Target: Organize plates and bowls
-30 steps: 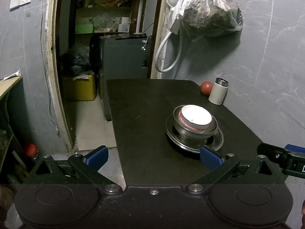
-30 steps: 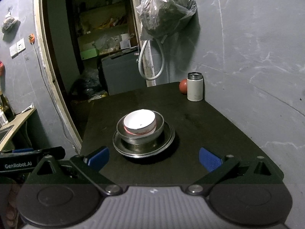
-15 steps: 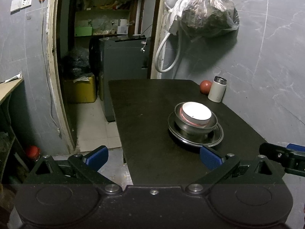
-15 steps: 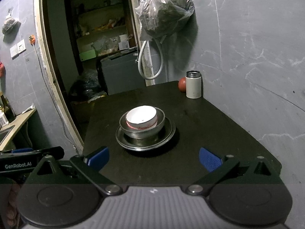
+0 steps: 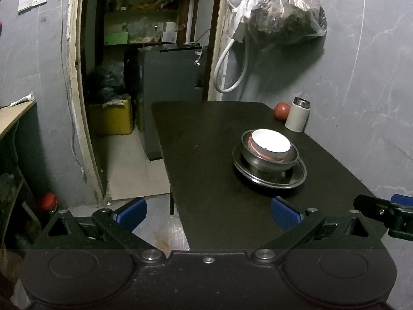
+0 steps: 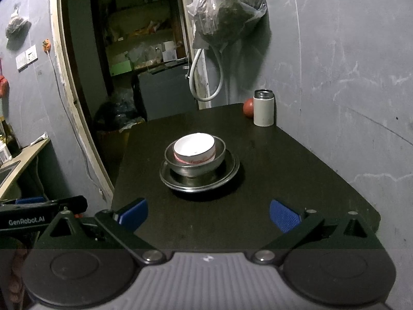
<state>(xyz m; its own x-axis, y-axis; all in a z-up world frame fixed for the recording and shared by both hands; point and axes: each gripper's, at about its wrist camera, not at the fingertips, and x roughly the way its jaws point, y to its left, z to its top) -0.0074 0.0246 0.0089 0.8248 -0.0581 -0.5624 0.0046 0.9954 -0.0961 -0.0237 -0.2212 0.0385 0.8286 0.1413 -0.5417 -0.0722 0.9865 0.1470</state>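
A steel plate (image 5: 296, 178) (image 6: 227, 174) lies on the black table (image 5: 206, 155) (image 6: 296, 168). A steel bowl (image 5: 260, 161) (image 6: 206, 165) stands on it, and a white bowl with a pink band (image 5: 271, 143) (image 6: 193, 146) is nested inside that. My left gripper (image 5: 209, 210) hangs open off the table's near left corner, well short of the stack. My right gripper (image 6: 209, 211) is open over the near table edge, facing the stack with nothing between its fingers. Each gripper shows at the edge of the other's view.
A white steel-capped flask (image 5: 296, 115) (image 6: 263, 108) and a red ball (image 5: 281, 111) (image 6: 249, 107) stand at the table's far right by the grey wall. A filled plastic bag (image 5: 284, 23) hangs above. A doorway (image 5: 155, 51) opens at the left.
Both grippers have drawn back from the table, so the stacked dishes look farther away. The dishes have not moved, and both grippers stay open.
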